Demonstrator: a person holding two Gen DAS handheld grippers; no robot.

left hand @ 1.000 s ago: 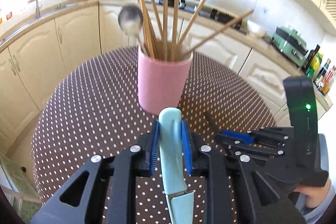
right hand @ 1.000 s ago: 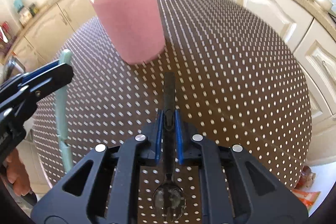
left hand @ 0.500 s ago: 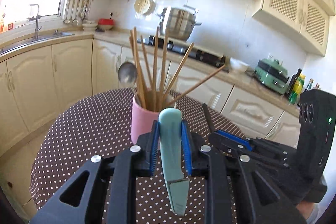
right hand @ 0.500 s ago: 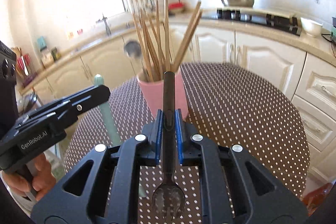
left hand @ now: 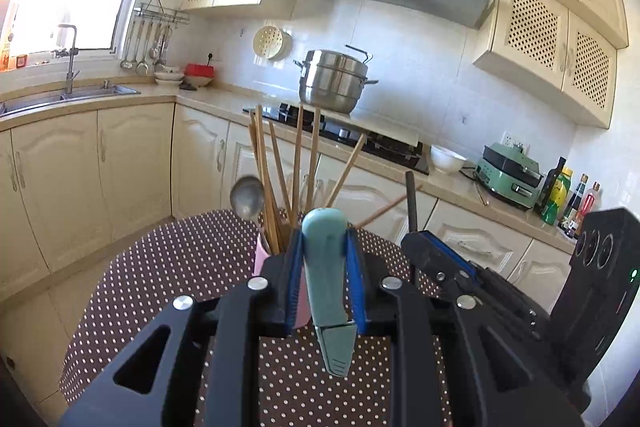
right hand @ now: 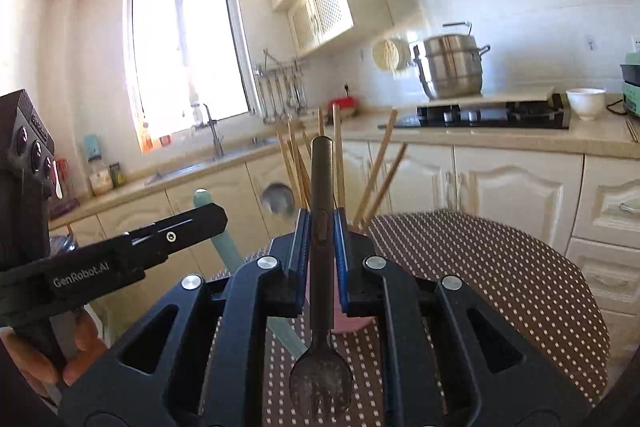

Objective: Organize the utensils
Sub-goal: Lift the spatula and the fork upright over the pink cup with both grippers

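My left gripper (left hand: 323,239) is shut on a mint-green utensil handle (left hand: 326,299) that points away from me. My right gripper (right hand: 322,217) is shut on a dark fork (right hand: 322,167), handle forward and tines (right hand: 321,383) toward the camera. A pink cup (left hand: 262,259) holding wooden chopsticks (left hand: 298,163) and a metal spoon (left hand: 247,197) stands just beyond both grippers, largely hidden behind their fingers. In the left wrist view the right gripper (left hand: 412,243) is close by on the right. In the right wrist view the left gripper (right hand: 218,217) is on the left.
The cup stands on a round table with a brown polka-dot cloth (right hand: 500,267). Beyond it run cream cabinets, a counter with a stove (left hand: 380,143), a steel pot (left hand: 334,81) and a sink (left hand: 80,93). A hand (right hand: 80,343) holds the left gripper.
Both grippers have risen and tipped up from looking down at the table to near level. The cup has dropped low in both views, behind the fingers. Both grips are unchanged.
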